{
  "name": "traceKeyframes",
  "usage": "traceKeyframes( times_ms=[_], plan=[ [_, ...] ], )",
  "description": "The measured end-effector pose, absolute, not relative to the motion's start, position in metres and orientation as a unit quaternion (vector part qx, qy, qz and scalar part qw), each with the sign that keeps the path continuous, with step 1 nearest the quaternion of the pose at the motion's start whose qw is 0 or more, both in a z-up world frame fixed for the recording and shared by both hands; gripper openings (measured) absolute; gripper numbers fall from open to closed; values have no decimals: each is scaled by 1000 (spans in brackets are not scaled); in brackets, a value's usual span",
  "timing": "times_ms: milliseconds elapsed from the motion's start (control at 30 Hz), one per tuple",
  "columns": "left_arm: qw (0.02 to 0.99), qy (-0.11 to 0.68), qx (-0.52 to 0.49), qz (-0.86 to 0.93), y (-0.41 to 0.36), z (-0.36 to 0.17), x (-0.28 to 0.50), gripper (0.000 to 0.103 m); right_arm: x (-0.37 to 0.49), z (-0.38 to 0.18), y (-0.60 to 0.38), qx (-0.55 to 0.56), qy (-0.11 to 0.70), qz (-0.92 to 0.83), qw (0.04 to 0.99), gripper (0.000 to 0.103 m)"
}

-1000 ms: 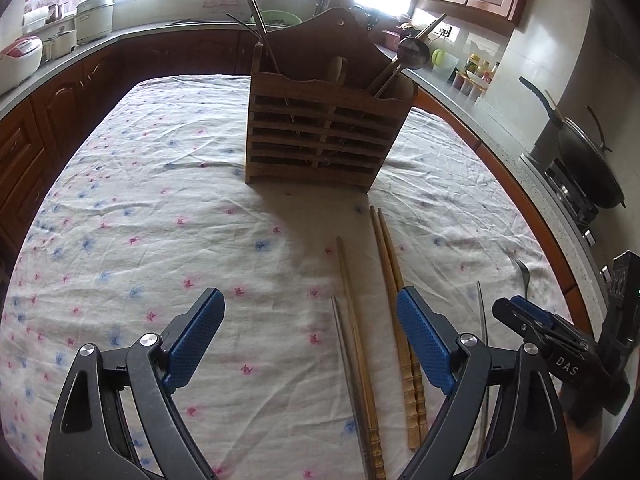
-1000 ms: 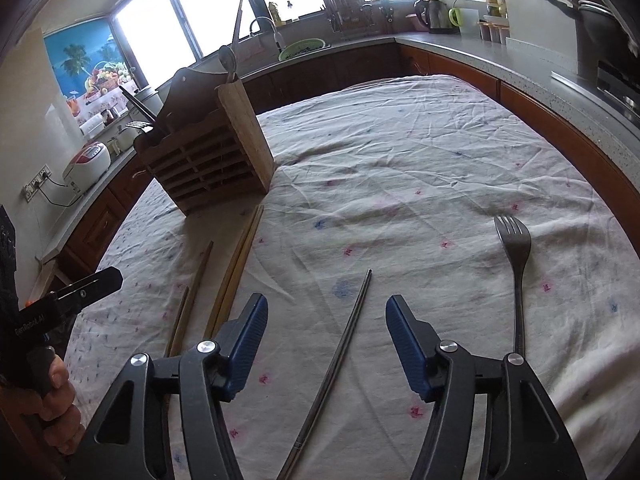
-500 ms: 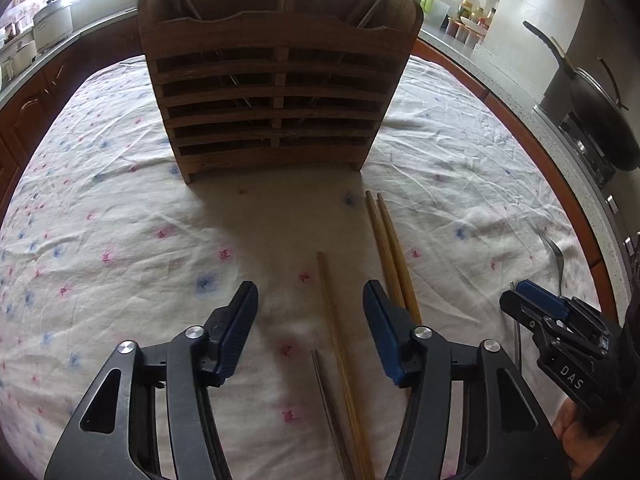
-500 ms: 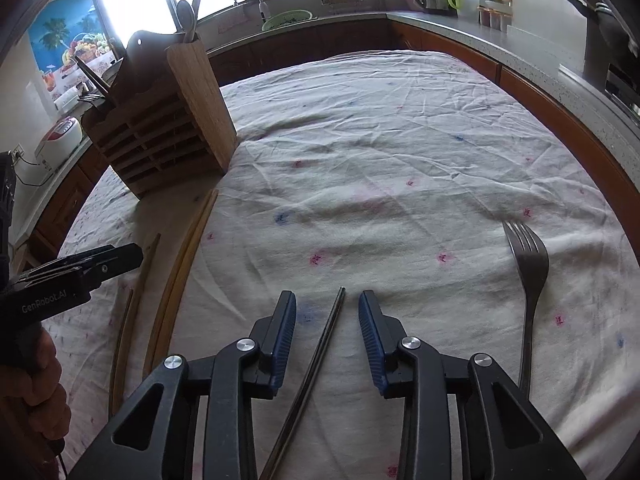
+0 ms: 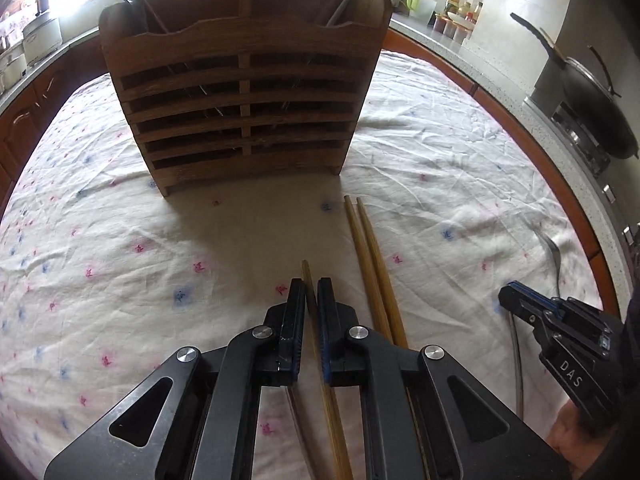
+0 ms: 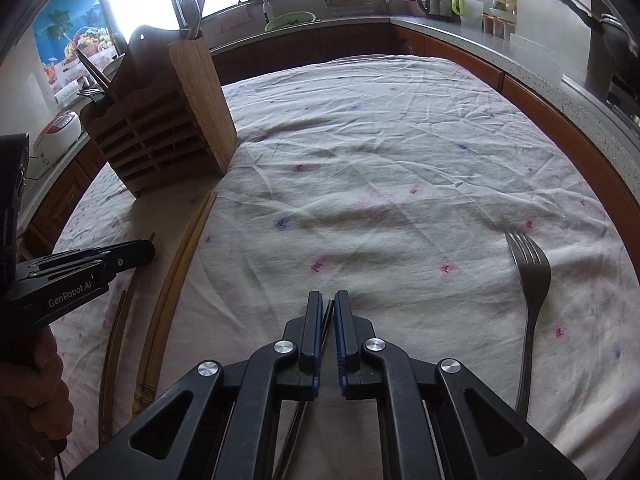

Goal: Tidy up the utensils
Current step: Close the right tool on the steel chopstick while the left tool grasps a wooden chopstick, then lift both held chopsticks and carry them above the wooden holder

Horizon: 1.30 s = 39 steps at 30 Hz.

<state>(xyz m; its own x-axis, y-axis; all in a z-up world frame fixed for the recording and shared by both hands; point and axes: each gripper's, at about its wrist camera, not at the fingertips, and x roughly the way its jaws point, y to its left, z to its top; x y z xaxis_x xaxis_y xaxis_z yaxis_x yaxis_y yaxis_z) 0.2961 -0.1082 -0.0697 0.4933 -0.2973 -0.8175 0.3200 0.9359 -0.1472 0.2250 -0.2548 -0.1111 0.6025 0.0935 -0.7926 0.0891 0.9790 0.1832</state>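
The left gripper [image 5: 311, 286] has its jaws drawn in tight on a single wooden chopstick [image 5: 307, 276], whose tip pokes out just past the blue pads toward the wooden utensil holder [image 5: 244, 100]. Just to its right a pair of wooden chopsticks [image 5: 370, 264] lies side by side on the flowered tablecloth [image 5: 120, 240], ends pointing at the holder's front corner. The right gripper [image 6: 328, 300] is likewise closed down on a thin metal chopstick [image 6: 329, 312], which runs back between its fingers along the cloth. Well to the right of it a metal fork [image 6: 530, 280] lies flat, tines pointing away. The holder stands upright at the cloth's far left, with spoons and forks sticking up out of it.
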Motion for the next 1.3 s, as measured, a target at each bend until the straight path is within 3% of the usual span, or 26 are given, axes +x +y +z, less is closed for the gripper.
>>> traceKeyframes(
  times_ms=[567, 1300],
  plan=[
    [894, 388, -84, -207, -46, 22, 225, 4, 186, -33, -244, 168, 362, 83, 913, 3],
    [920, 306, -112, -219, 2, 76, 144, 4, 140, 31, -221, 147, 284, 117, 940, 3]
  ],
)
